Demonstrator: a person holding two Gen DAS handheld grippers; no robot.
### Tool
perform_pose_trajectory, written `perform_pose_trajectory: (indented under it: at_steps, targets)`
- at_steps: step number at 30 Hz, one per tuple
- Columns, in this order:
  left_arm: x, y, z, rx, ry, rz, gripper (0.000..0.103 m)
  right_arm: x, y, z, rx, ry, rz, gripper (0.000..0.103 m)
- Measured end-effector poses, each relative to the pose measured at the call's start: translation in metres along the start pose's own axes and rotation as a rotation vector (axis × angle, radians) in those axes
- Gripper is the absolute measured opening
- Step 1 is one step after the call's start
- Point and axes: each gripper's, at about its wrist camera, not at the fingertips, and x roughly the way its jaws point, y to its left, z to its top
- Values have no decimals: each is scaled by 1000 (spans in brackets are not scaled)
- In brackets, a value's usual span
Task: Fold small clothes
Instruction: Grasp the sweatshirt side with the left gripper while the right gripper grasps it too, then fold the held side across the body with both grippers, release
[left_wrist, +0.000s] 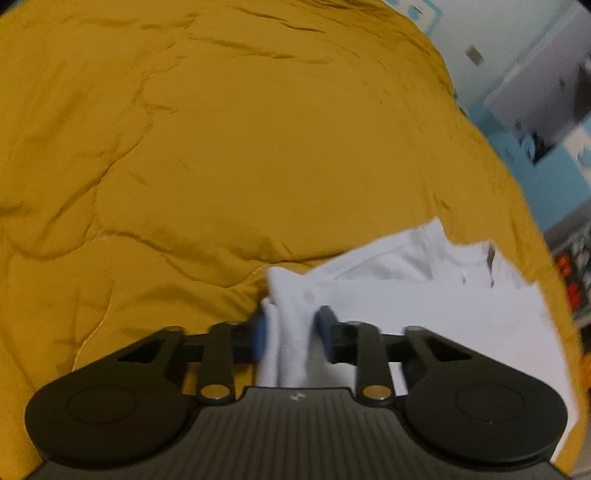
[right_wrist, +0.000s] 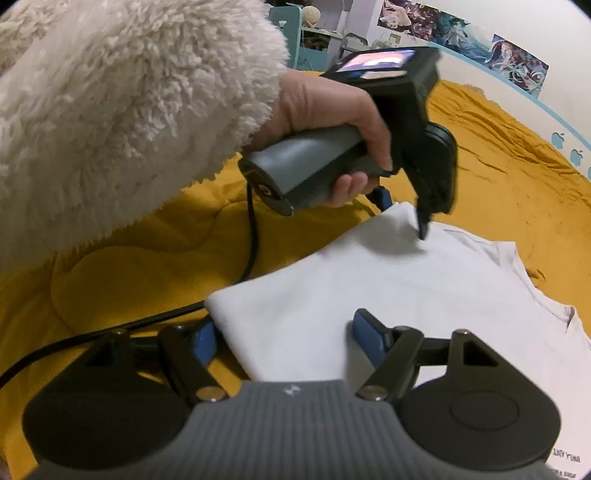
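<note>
- A white garment is lying partly folded on a mustard-yellow quilt, its folded edge facing the right gripper and its collar end spreading away toward the far right of the right wrist view.
- The left gripper is pinching a bunched fold of the white garment between its blue pads, the jaws drawn in close with only the cloth between them.
- Seen from the right wrist view, the left gripper is pointing down at the far corner of the garment, gripped by a bare left hand emerging from a fluffy cream sleeve; a black cable is trailing from its grey handle across the quilt.
- The right gripper is sitting with its jaws spread wide, the near corner of the garment lying between the two blue pads; whether either pad is touching the cloth cannot be told.
</note>
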Motion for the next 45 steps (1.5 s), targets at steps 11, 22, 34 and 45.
perform_pose_trajectory:
  at_steps: [11,22,34,45]
  targets:
    - [-18,-9,-3,-104,-76,-108,12,-13,12,-4,-25,-34,2,10]
    - [-31,-109,17,-28,-105,-201,12,-93,-83,-17,331,-170,25,0]
    - [20,-293,24,111,-105,-254,12,-211,-221,-124,655,-269,-189,0]
    - [128,-381,-14,222,38,-215,14,-218,-287,-245,916,-168,-349,2]
